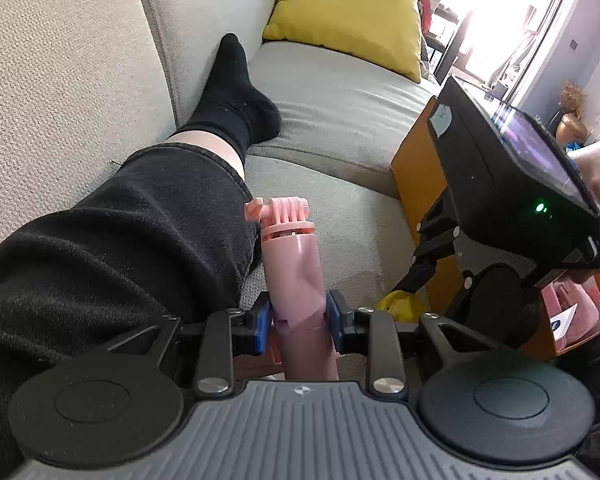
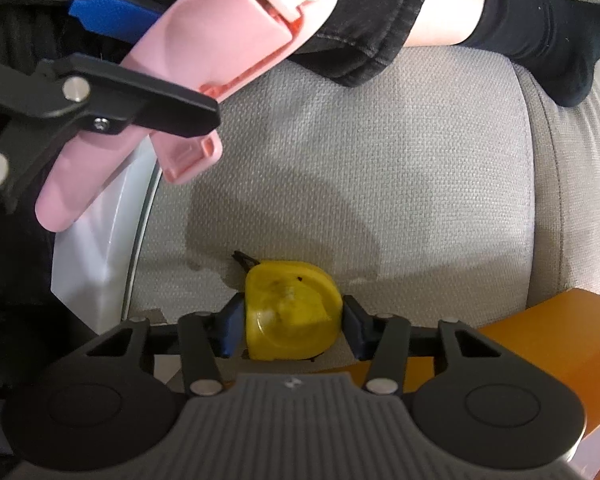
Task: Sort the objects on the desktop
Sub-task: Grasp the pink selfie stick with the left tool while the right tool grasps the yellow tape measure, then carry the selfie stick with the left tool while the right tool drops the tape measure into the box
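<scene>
Now your left tool (image 1: 299, 316) clamps a pink selfie stick (image 1: 296, 264) above the grey sofa (image 1: 340, 108); your right tool (image 2: 292, 326) grips a yellow tape measure (image 2: 292, 312) beside an orange box (image 2: 540, 328), your leg (image 1: 120, 232) alongside.

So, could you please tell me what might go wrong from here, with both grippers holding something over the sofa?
1. The left gripper clamps the pink plastic folding handle low on its body, so the long upper part could tip or swing.
2. The right gripper holds the yellow plastic tape measure by its rounded sides; it might slip onto the grey fabric sofa cushion.
3. The two grippers are close together and could collide near the orange box.
</scene>
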The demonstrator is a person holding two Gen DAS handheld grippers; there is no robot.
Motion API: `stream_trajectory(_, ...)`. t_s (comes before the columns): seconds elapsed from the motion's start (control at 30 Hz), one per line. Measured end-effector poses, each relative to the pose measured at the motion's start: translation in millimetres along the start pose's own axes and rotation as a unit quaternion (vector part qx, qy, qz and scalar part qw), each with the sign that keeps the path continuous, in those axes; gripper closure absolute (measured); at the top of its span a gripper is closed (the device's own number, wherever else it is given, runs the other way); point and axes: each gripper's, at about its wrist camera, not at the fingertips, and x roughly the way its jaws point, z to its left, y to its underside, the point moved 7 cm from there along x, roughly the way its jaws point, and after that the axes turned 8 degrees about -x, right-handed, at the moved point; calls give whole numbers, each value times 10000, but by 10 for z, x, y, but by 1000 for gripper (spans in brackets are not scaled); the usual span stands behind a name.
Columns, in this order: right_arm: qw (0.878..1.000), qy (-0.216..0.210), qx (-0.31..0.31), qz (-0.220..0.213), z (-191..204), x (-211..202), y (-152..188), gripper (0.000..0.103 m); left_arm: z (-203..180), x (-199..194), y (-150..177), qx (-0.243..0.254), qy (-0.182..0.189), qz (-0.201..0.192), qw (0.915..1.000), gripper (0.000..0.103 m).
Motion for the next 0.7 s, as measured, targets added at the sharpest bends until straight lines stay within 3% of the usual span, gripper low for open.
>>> stream_trajectory(0.17,9993,136,200,-281,-12,-150,-16,51,0,-20,11,7,34,-30,10000,70)
stream_trajectory(0.5,9834,442,681,-1624,-95,-1060,4,51,-22,-119,6,-119,301,-210,9993,71)
stream_trajectory(0.7,9730,833,815,-1993,-52,-1469,312,51,-122,-178,-48,-46,268,-191,9994,71)
